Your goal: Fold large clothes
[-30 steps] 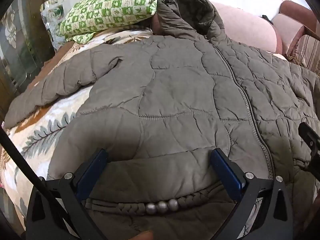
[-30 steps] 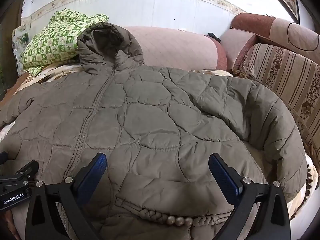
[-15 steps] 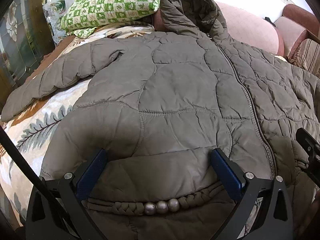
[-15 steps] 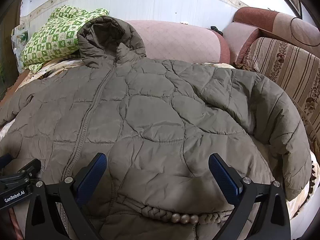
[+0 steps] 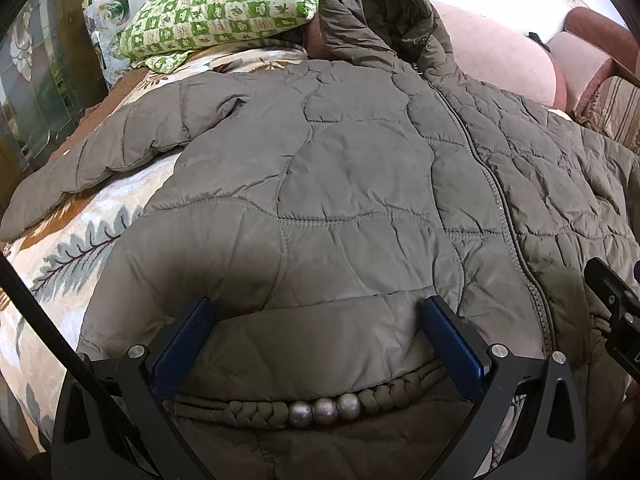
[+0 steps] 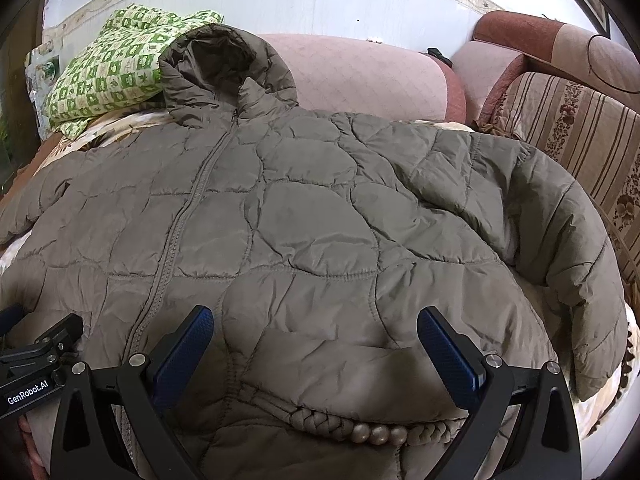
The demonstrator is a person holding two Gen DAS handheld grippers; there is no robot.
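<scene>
Jacket (image 5: 352,184) spread flat, zipped, sleeves out across sofa (image 6: 360,76); no fold made. Left gripper (image 5: 318,344), right gripper (image 6: 314,344) fingers apart, empty, at hem.

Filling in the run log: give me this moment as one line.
stage: pre-fold | jacket: flat, zipped, unfolded | left gripper: open over hem | right gripper: open over hem | holding: nothing

Only one readable mark: white "GenRobot.AI" lettering on black body of left gripper (image 6: 38,364), seen at lower left edge of right wrist view. Same kind of black housing of right gripper (image 5: 616,320) shows at right edge of left wrist view, lettering there not readable. Green checked quilt (image 6: 116,72) carries small printed motifs, no legible words.
</scene>
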